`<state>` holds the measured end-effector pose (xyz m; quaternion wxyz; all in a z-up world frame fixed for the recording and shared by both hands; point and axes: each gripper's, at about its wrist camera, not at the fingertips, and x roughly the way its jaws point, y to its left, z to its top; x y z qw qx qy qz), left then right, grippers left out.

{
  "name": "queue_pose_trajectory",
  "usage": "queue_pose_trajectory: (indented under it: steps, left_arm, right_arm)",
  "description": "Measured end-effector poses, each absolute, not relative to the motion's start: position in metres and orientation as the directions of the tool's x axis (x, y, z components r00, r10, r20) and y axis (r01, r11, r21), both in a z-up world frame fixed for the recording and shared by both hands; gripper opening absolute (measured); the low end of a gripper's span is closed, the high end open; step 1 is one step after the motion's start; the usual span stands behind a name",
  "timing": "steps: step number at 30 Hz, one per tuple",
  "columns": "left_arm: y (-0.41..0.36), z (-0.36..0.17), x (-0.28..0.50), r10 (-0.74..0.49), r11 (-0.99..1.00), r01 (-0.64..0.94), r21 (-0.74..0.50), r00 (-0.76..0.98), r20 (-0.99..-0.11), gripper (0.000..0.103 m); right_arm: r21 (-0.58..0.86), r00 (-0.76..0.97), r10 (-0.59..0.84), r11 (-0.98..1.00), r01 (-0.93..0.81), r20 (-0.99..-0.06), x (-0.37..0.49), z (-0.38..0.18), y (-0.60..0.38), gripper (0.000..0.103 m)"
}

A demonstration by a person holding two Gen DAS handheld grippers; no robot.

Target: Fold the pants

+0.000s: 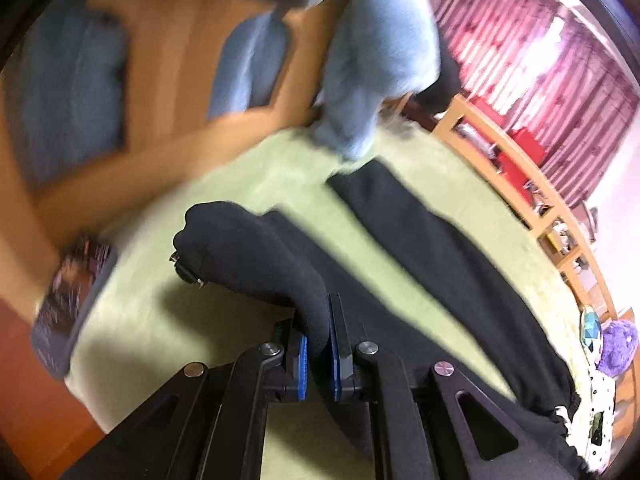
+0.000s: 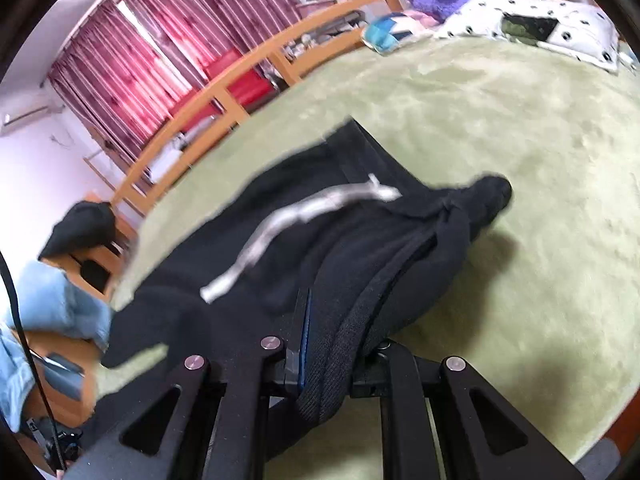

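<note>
Black knit pants (image 1: 432,248) lie on the fuzzy green bed cover (image 2: 520,120), legs running lengthwise away from the left gripper (image 1: 318,344). It's clamped on a bunched fabric roll. Right gripper (image 2: 332,356) is clenched on the ribbed waistband by the grey drawstring (image 2: 296,216).

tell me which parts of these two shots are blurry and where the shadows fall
Left wrist view: the wooden wardrobe and light blue garment are motion-smeared; the left claw pinching the black pants is sharp, casting a dark shadow on the green blanket. Right wrist view: the white drawstring streaks; the right claw is crisp, shadow at lower right.
</note>
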<state>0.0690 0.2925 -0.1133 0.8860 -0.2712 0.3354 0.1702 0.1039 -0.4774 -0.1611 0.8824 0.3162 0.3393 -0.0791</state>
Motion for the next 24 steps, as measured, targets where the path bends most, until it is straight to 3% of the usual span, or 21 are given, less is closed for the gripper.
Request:
queue_pose_trajectory:
  steps: [9, 24]
  left_arm:
    - [0.273, -0.044, 0.132, 0.174, 0.853, -0.423, -0.305, 0.782, -0.598, 0.009]
    - [0.23, -0.055, 0.319, 0.186, 0.886, -0.384, -0.261, 0.808, -0.559, 0.008]
  right_arm:
    - [0.463, 0.792, 0.076, 0.843, 0.273, -0.605, 0.174, -0.091, -0.467, 0.012]
    - [0.454, 0.812, 0.065, 0.853, 0.256, -0.58, 0.346, -0.086, -0.471, 0.012]
